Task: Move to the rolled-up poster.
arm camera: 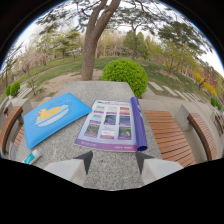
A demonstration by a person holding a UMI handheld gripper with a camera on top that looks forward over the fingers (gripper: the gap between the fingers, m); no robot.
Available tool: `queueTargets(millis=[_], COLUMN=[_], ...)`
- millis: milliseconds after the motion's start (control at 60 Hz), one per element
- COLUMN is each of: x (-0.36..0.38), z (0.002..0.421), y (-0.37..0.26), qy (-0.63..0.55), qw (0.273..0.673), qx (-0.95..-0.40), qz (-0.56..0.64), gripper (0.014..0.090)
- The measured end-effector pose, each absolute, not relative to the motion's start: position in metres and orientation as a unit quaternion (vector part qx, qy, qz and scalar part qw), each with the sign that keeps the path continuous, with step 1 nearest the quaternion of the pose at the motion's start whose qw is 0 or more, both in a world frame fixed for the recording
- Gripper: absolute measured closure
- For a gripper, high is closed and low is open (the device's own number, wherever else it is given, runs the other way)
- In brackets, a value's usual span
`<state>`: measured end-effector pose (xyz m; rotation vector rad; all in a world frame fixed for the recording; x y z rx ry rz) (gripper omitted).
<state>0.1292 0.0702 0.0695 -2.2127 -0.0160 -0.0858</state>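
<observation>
From my seat the poster (114,125) lies on the grey speckled stone table (107,167), just ahead of my gripper (114,159); it is only partly rolled, its right edge curled into a slim purple tube running away from me, while the rest lies flat, showing a pale printed sheet with rows of small photo panels and a purple border along the near edge; the paper looks smooth and slightly glossy. My fingers stand apart with nothing between them, their dark pointed tips (86,160) resting low over the stone, the right tip just short of the near end of the purple roll. To the left of the poster, close beside it but not clearly touching, sits a flat blue sheet (55,117) with a yellow duck shape on a white oval; a small white and teal object (31,157) lies near its closest corner; I cannot tell what it is. Slatted wooden benches (170,137) with curved armrests flank the table; beyond it a rounded green shrub (125,75) and a tree trunk (91,52) rise from the lawn.
</observation>
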Motion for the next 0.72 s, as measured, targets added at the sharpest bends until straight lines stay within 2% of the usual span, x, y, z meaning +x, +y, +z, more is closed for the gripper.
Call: queueTargets(millis=[367,717], x=[0.131,0.128], z=[0.037,0.029], y=[0.171,0.192], qy=[-0.004,0.0], qw=[0.439,0.437], qx=[-0.898,-0.899], qz=[-0.029,-0.023], gripper=[0.0201,0.0201])
